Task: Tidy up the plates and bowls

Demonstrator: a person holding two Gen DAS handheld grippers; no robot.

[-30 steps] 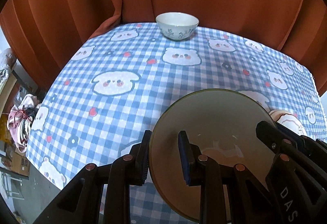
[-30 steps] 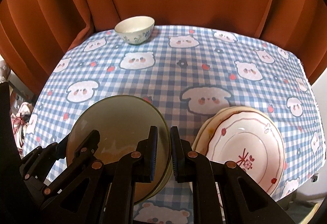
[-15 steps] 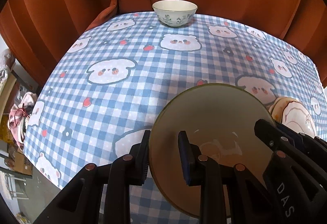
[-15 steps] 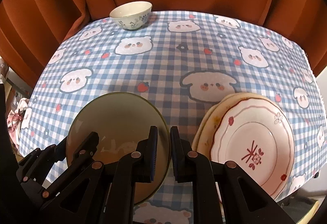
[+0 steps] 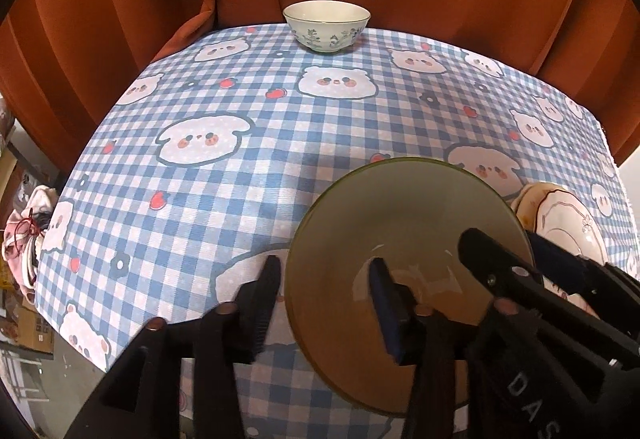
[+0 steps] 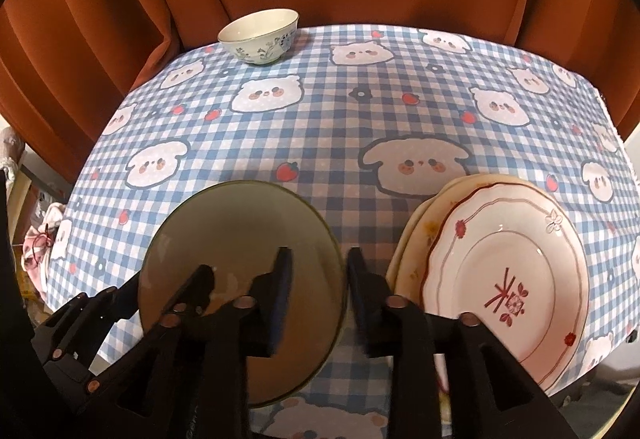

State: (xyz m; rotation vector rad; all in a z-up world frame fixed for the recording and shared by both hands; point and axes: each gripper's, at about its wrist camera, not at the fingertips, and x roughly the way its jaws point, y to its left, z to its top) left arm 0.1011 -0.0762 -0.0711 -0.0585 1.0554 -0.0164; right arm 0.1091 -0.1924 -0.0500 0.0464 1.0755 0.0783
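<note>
Right wrist view: the round, glossy olive bowl (image 6: 240,239) sits with its rim between both opening grippers, left (image 5: 324,303) and right (image 6: 318,291), pads clear of it.

White letters "DAS", cut off by the picture's edge, stand on the black body of the right gripper (image 5: 532,391) in the left wrist view.

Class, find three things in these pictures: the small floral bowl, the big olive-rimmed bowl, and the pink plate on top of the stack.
small floral bowl (image 6: 260,39): right wrist view, outer wall.
olive-rimmed bowl (image 5: 404,215): left wrist view, far inner wall.
pink plate (image 6: 516,251): right wrist view, flat centre.
</note>
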